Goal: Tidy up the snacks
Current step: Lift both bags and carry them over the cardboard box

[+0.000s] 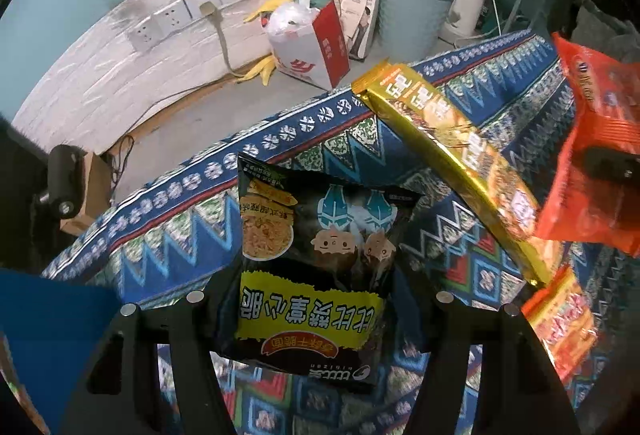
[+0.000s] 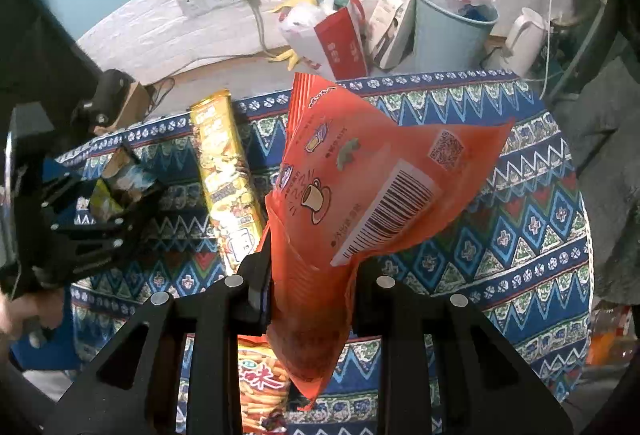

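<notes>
On the table (image 1: 460, 255), draped in a blue zigzag-patterned cloth before a white brick wall (image 1: 120, 75), we see a black snack bag (image 1: 316, 267) between the fingers of our left claw (image 1: 320, 299), which look pressed against its sides. Our right claw (image 2: 310, 283) is clamped on an orange snack bag (image 2: 360, 187), lifted above the cloth. A long gold snack pack (image 1: 460, 159) lies between them, and an orange-red snack pack (image 1: 560, 319) rests nearby
</notes>
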`<state>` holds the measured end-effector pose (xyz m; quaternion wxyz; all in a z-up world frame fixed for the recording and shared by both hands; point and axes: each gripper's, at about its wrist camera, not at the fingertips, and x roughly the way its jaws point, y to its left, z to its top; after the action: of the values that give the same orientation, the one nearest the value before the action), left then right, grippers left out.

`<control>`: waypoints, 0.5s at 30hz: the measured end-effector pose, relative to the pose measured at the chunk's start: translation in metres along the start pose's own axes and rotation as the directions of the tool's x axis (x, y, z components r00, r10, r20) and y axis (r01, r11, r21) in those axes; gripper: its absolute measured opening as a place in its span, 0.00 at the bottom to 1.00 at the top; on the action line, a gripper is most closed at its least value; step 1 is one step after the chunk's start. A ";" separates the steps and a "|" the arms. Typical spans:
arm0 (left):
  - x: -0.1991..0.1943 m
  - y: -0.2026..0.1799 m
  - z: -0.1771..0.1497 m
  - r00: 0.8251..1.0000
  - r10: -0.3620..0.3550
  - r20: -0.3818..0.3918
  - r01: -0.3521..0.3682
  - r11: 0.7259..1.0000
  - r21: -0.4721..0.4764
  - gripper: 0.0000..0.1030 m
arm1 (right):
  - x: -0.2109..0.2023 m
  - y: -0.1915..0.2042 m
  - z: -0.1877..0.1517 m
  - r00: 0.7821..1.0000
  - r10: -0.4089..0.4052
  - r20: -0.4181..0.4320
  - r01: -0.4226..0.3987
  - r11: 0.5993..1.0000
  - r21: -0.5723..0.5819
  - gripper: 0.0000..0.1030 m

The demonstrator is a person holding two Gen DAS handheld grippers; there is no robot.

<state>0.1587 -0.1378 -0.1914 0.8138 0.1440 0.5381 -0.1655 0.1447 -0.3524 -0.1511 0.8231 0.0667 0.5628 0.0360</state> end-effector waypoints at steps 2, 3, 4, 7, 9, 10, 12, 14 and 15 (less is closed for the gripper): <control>-0.009 0.002 -0.001 1.000 -0.001 0.005 0.001 1.000 -0.014 0.64 | -0.003 0.003 -0.001 1.000 -0.001 0.007 0.001 1.000 -0.004 0.25; -0.015 0.004 -0.002 1.000 -0.001 0.007 0.001 1.000 -0.025 0.64 | -0.004 0.004 -0.001 1.000 0.000 0.010 0.000 1.000 -0.006 0.25; -0.022 0.005 -0.004 1.000 -0.001 0.012 0.002 0.999 -0.038 0.64 | -0.005 0.005 -0.001 1.000 0.001 0.012 -0.001 1.000 -0.007 0.25; -0.039 0.009 -0.008 1.000 0.004 0.023 -0.003 0.998 -0.061 0.64 | -0.009 0.009 -0.001 1.000 0.006 0.019 -0.006 1.000 -0.015 0.25; -0.053 0.011 -0.012 0.999 0.010 0.034 -0.008 0.998 -0.070 0.64 | -0.012 0.013 -0.002 1.000 0.008 0.025 -0.008 1.000 -0.020 0.25; -0.057 0.012 -0.013 0.999 0.012 0.037 -0.009 0.997 -0.073 0.64 | -0.014 0.015 -0.002 1.000 0.012 0.029 -0.011 1.000 -0.024 0.25; -0.069 0.015 -0.018 0.999 0.015 0.044 -0.011 0.996 -0.087 0.64 | -0.018 0.020 -0.002 0.999 0.017 0.037 -0.016 0.999 -0.031 0.25; -0.081 0.018 -0.024 0.998 0.011 0.054 -0.005 0.994 -0.111 0.64 | -0.024 0.026 -0.002 0.999 0.023 0.047 -0.022 0.999 -0.039 0.25; -0.085 0.020 -0.027 0.998 0.007 0.058 0.000 0.993 -0.120 0.64 | -0.027 0.029 -0.001 0.998 0.028 0.052 -0.026 0.999 -0.043 0.25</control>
<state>0.1137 -0.0992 -0.1219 0.8366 0.0909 0.5230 -0.1355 0.1341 -0.3273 -0.1227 0.8383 0.0577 0.5391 0.0570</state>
